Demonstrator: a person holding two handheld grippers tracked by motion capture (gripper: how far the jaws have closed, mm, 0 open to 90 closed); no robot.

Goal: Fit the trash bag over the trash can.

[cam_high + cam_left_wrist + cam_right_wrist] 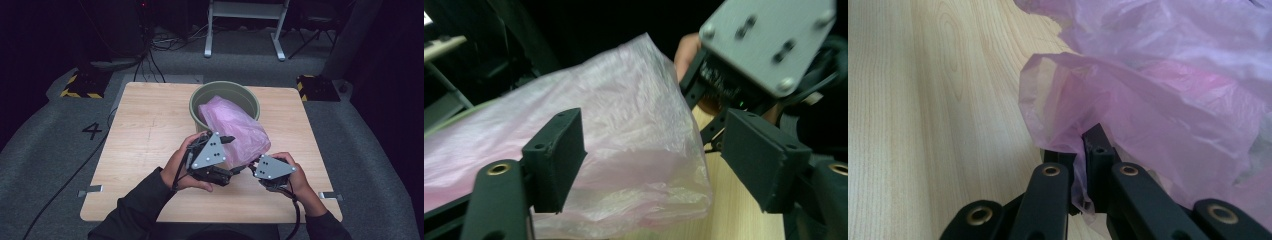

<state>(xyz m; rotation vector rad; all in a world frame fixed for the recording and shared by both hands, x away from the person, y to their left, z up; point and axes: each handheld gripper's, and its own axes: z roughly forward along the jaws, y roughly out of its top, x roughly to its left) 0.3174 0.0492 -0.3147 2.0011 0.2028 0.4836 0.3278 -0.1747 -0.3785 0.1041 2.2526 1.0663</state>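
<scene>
A thin pink plastic bag (pixel 235 125) hangs out of a round green bin (pixel 200 95) and spills forward onto the wooden table (pixel 150 130). My right gripper (pixel 1088 150) is shut on a crumpled edge of the bag (pixel 1158 90), low over the tabletop (pixel 923 125). In the high view that right gripper (pixel 252 167) sits at the bag's near corner. My left gripper (pixel 654 150) stands open with the bag (pixel 624 110) bulging between its fingers (pixel 556 150), untouched by the pads. From above, the left gripper (pixel 239 169) lies just left of the right one.
The bin stands at the table's far middle. Bare wood stretches to the left (pixel 140 150). Small metal brackets (pixel 91 190) stick out at the table's near sides. On the floor behind are black-yellow striped blocks (pixel 82 85), cables and a white frame (pixel 245 30).
</scene>
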